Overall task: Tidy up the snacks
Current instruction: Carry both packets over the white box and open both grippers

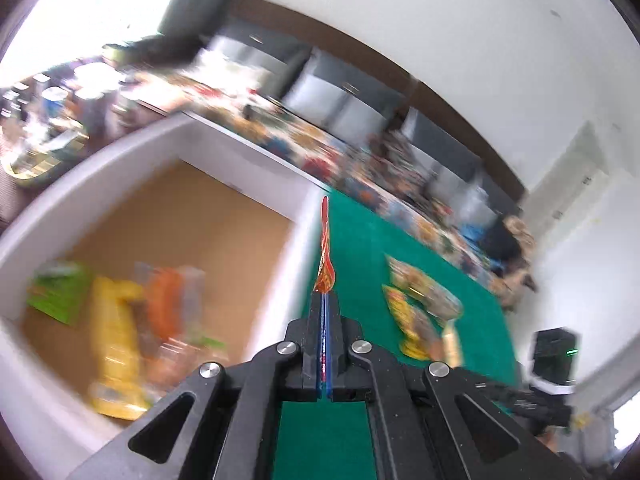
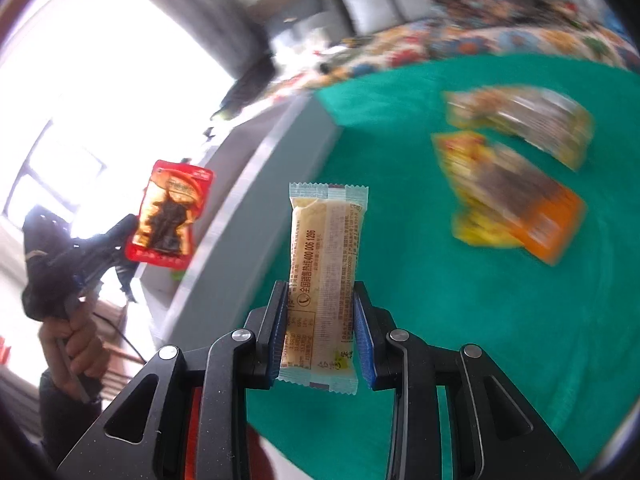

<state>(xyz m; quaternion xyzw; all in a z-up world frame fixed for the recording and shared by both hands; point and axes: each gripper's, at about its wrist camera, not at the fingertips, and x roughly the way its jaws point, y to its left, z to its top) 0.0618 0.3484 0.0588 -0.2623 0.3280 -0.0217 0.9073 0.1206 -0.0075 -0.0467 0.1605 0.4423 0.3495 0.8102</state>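
Two packets we hold: our left gripper (image 1: 325,312) pinches a flat red pouch (image 2: 170,211), our right gripper (image 2: 322,316) a tan, clear-ended bar (image 2: 325,280).

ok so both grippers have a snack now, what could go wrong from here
1. The left gripper pinches only the bottom edge of the red packet, so it might slip out during a fast swing toward the white box.
2. The right gripper holds the beige bar by its lower half; the free top could catch the box wall.
3. Both views are blurred, suggesting quick motion, so the two grippers might collide.
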